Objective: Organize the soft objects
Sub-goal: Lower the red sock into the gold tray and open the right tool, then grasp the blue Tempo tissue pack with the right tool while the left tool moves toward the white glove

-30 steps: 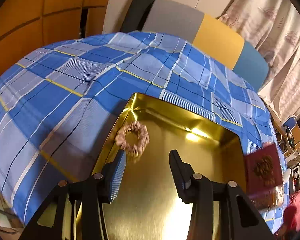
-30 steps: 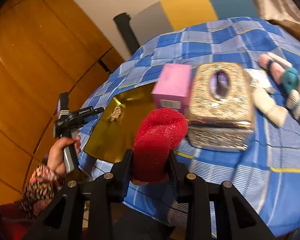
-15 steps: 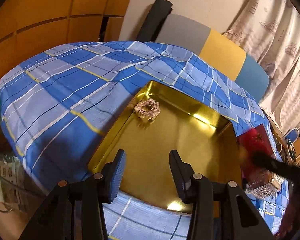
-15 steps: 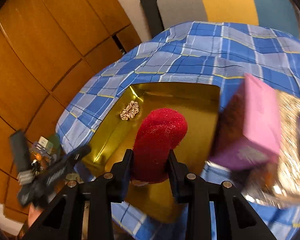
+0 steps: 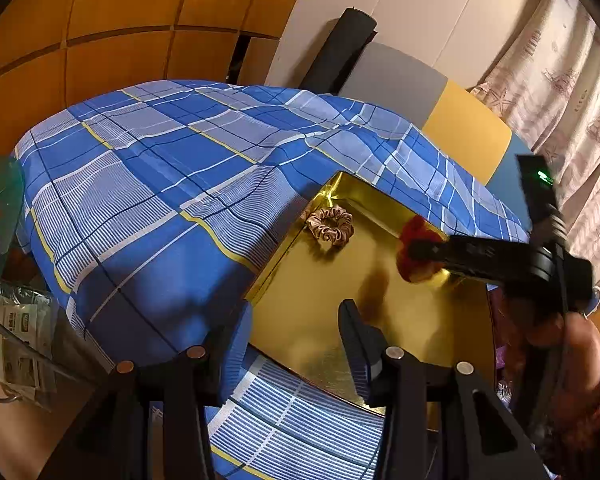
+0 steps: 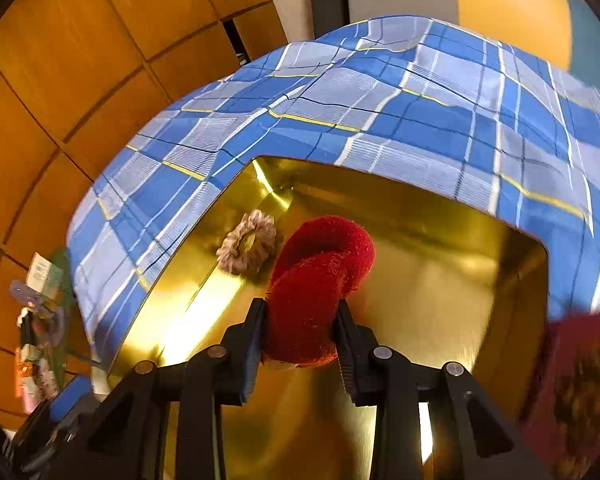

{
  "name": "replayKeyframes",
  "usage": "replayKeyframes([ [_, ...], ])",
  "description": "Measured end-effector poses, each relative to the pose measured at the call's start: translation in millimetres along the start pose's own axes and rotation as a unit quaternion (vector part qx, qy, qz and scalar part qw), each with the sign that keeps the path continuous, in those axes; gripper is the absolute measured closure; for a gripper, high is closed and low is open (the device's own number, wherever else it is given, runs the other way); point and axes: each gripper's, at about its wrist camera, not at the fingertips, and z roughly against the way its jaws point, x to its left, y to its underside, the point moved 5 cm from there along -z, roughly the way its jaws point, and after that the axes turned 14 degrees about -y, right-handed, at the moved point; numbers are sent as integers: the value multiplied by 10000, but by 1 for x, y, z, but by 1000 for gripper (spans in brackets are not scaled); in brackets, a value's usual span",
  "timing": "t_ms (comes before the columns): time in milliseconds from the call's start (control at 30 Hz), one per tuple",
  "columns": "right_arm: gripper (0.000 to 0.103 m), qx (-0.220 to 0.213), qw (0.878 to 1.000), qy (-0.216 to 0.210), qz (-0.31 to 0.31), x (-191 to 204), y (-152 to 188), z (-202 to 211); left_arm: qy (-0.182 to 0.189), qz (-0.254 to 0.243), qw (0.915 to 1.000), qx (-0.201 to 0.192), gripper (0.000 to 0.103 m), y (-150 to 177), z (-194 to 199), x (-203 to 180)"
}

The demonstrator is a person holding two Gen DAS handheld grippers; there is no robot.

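Red sock (image 6: 320, 280) clamped in my right gripper (image 6: 300, 332), long axis pointing far, hovering over gold tray (image 6: 440, 300); scrunchie (image 6: 246, 246) lay just left. Left gripper (image 5: 296, 340) stood apart, empty, at tray's near edge.

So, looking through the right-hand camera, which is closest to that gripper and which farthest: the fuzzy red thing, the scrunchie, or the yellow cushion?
1. Red sock: clamped between the right gripper fingers, over the gold tray.
2. Beige scrunchie: just left of the sock, in the tray's far-left corner.
3. Yellow cushion: far back, beyond the blue plaid cloth.
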Motion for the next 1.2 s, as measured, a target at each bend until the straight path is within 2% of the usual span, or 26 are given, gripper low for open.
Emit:
replayKeyframes([
  [133,66,16,9995,151,260,6,-19,-21,-4,43,10000,73,58,1,-5,2],
  [267,51,-72,9980,378,507,13,-35,-34,5,57,9999,118,58,3,-7,3],
  [433,40,-360,9971,435,519,21,-35,-15,126,59,9996,229,58,7,-10,-1],
  [600,39,-501,9954,468,672,33,-15,12,355,-20,9988,337,58,14,-8,-12],
  [900,38,-739,9948,356,606,43,29,73,424,-385,9982,149,58,21,7,-31],
  [1200,37,-1324,9870,522,751,42,87,160,1034,-954,9898,244,58,47,24,-71],
])
